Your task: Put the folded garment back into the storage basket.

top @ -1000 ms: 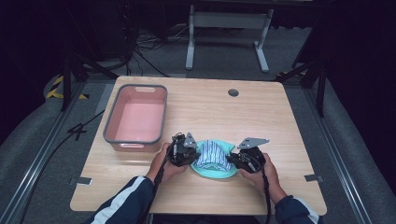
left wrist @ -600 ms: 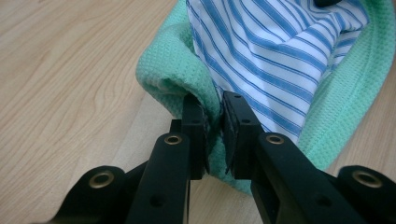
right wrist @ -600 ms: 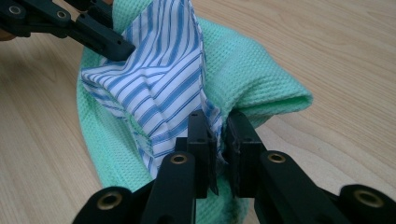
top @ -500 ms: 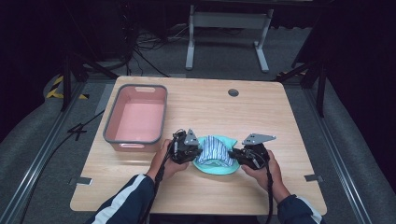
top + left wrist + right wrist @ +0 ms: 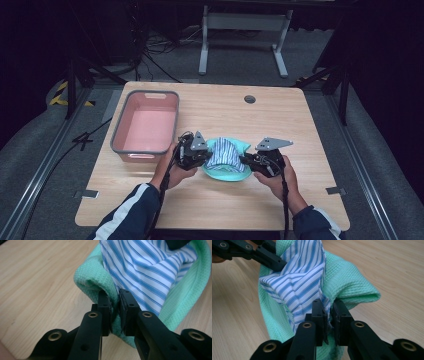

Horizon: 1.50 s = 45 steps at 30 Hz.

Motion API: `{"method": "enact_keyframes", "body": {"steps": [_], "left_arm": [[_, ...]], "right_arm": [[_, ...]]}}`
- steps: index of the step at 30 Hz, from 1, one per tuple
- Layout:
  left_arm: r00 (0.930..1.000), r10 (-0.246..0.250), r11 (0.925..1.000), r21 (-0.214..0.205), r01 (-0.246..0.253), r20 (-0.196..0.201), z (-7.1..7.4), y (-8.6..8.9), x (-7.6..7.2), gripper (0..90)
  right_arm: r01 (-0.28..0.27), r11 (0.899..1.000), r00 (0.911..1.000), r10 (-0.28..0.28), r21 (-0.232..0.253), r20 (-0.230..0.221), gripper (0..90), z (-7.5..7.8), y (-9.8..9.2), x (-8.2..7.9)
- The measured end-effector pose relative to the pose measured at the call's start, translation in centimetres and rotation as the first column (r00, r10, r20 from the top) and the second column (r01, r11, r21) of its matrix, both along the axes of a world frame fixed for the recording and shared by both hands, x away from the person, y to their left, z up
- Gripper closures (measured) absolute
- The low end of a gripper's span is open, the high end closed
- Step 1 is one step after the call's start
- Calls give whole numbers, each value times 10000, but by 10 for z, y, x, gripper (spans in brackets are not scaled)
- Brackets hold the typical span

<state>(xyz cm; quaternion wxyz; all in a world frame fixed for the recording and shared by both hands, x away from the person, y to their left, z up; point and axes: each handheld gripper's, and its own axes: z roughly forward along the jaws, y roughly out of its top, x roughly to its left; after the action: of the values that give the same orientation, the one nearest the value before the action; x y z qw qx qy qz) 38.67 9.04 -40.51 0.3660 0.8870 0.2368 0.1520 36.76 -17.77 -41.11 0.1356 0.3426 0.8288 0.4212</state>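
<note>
On the wooden table (image 5: pixel 310 130), just beside the pink bin (image 5: pixel 146 127), the left gripper (image 5: pixel 114 312) and right gripper (image 5: pixel 328 320) each pinch the green waffle cloth (image 5: pixel 218 171) and striped cloth (image 5: pixel 223 156) together; both cloths look light, limp and best held at their edges.

Probably a lab: wooden table (image 5: pixel 310 130) on grey carpet, floor cables (image 5: pixel 150 47), dark surroundings.

Bare table (image 5: pixel 280 115) lay open ahead of me and to my right. On my left the pink bin (image 5: pixel 146 126) stood just beside my left gripper (image 5: pixel 202 159), blocking that side; the cloth bundle (image 5: pixel 227 157) filled the gap between both grippers.
</note>
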Motion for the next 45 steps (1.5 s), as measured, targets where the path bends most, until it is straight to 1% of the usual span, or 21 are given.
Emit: {"method": "enact_keyframes", "body": {"steps": [1, 2, 4, 6, 8, 9, 11, 13, 16, 17, 23, 24, 28, 29, 32, 36, 38, 39, 42, 44, 45], "left_arm": [[10000, 18, 10000, -37, -18, 69, 6, 4, 0, 804], [10000, 18, 10000, -37, -18, 69, 6, 4, 0, 804], [9998, 47, 10000, -34, -46, 192, 12, 10, -1, 804], [9995, 170, 9997, -205, -165, 257, 17, 15, -2, 804], [9995, 183, 9997, -186, -178, 273, 19, 17, -3, 804], [9989, 291, 9993, -266, -281, 377, 23, 23, -4, 804], [9987, 309, 9992, -261, -298, 414, 25, 25, -3, 804], [9977, 499, 9981, -379, -482, 452, 29, 32, -3, 804], [9965, 644, 9972, -405, -623, 542, 32, 36, -2, 804], [9954, 749, 9967, -371, -728, 592, 34, 39, -2, 804], [9911, 1070, 9933, -516, -1032, 787, 43, 52, -1, 803], [9907, 1085, 9935, -447, -1051, 818, 44, 54, 0, 804], [9885, 1254, 9914, -478, -1217, 850, 48, 64, 1, 804], [9865, 1327, 9904, -509, -1283, 959, 49, 66, 1, 804], [9855, 1397, 9896, -484, -1356, 959, 52, 73, 1, 804], [9814, 1641, 9852, -666, -1580, 992, 55, 84, 1, 804], [9802, 1675, 9849, -610, -1618, 1053, 57, 90, 1, 804], [9792, 1772, 9833, -605, -1718, 985, 59, 94, 0, 804], [9747, 1939, 9797, -736, -1865, 1108, 61, 104, 0, 804], [9745, 2004, 9788, -635, -1947, 1011, 62, 111, 0, 804], [9716, 2153, 9753, -714, -2089, 984, 63, 115, -1, 804]], "right_arm": [[-32, 10000, 10000, 32, 36, 47, 811, 3, 4, 0], [-32, 10000, 10000, 32, 36, 47, 811, 3, 4, 0], [-20, 9999, 9999, 19, 128, 138, 811, 7, 7, 0], [-80, 9998, 9997, 76, 160, 227, 811, 11, 11, 0], [-127, 9997, 9995, 122, 201, 285, 811, 14, 16, 1], [-169, 9997, 9993, 162, 189, 332, 811, 16, 19, 2], [-193, 9995, 9993, 184, 261, 336, 811, 19, 23, 4], [-251, 9994, 9990, 242, 255, 366, 810, 22, 27, 7], [-326, 9991, 9986, 314, 284, 424, 811, 26, 31, 9], [-338, 9987, 9987, 323, 383, 399, 811, 28, 33, 11], [-493, 9986, 9970, 480, 195, 605, 810, 38, 48, 17], [-523, 9985, 9965, 512, 148, 658, 810, 40, 51, 18], [-636, 9980, 9949, 638, -52, 785, 810, 43, 62, 23], [-672, 9977, 9942, 678, -93, 832, 810, 44, 65, 23], [-732, 9971, 9930, 748, -201, 909, 810, 46, 73, 26], [-851, 9960, 9909, 874, -263, 1023, 810, 52, 85, 31], [-912, 9954, 9897, 940, -309, 1083, 810, 55, 92, 33], [-937, 9951, 9893, 966, -315, 1094, 810, 56, 95, 33], [-1079, 9936, 9872, 1111, -336, 1144, 810, 60, 106, 37], [-1115, 9932, 9871, 1146, -332, 1122, 810, 61, 112, 39], [-1171, 9926, 9864, 1200, -313, 1127, 810, 61, 116, 40]]}}
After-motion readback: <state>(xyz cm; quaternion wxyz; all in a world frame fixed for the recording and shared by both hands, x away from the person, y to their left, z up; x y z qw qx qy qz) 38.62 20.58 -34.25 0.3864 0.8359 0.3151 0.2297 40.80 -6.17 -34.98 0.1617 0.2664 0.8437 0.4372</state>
